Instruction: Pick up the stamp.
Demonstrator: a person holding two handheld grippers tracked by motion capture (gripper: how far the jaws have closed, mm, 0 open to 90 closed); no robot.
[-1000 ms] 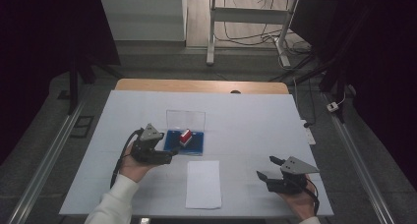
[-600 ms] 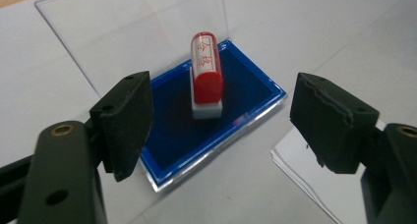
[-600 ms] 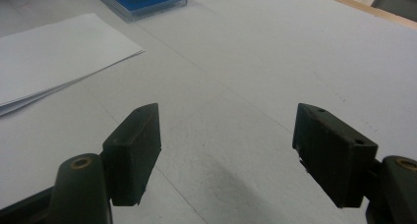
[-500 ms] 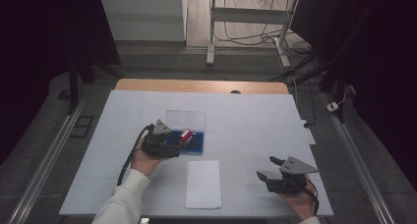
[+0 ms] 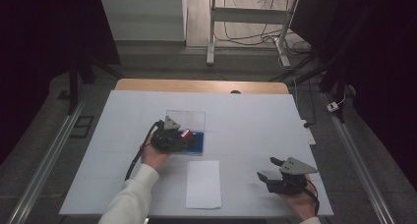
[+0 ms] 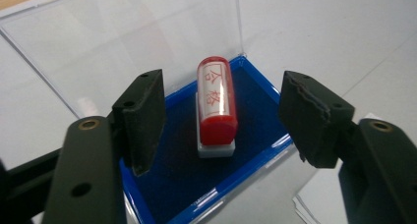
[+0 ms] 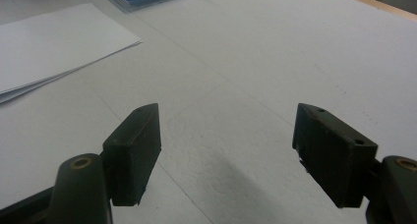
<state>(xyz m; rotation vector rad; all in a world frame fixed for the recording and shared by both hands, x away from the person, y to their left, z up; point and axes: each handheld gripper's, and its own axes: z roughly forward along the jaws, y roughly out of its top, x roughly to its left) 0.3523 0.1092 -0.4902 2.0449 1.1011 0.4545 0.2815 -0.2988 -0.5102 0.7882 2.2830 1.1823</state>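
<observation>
The white table (image 5: 246, 116) carried a shallow blue tray (image 6: 255, 101) with a clear lid (image 6: 123, 42) standing upright at its far edge. A stack of white paper (image 5: 203, 183) lay flat on the table just in front of the tray, toward the person, well apart from both tools. Inside the tray a red stamp (image 6: 215, 106) lay on its side on a white base, red characters visible on its barrel (not read). Nothing stood between the stamp and the left tool (image 6: 221, 121); the upright lid stood behind the stamp, beyond the jaws. The left tool, held in the person's left hand (image 5: 156, 157), was at the tray, one jaw on each side of the stamp. Its jaws had just been closing, yet gaps remained on both sides and neither pad touched the stamp, so nothing was gripped. The right tool (image 7: 226, 150) was low over bare table at the near right, jaws wide apart and empty, with the paper and a corner of the blue tray beyond it.
</observation>
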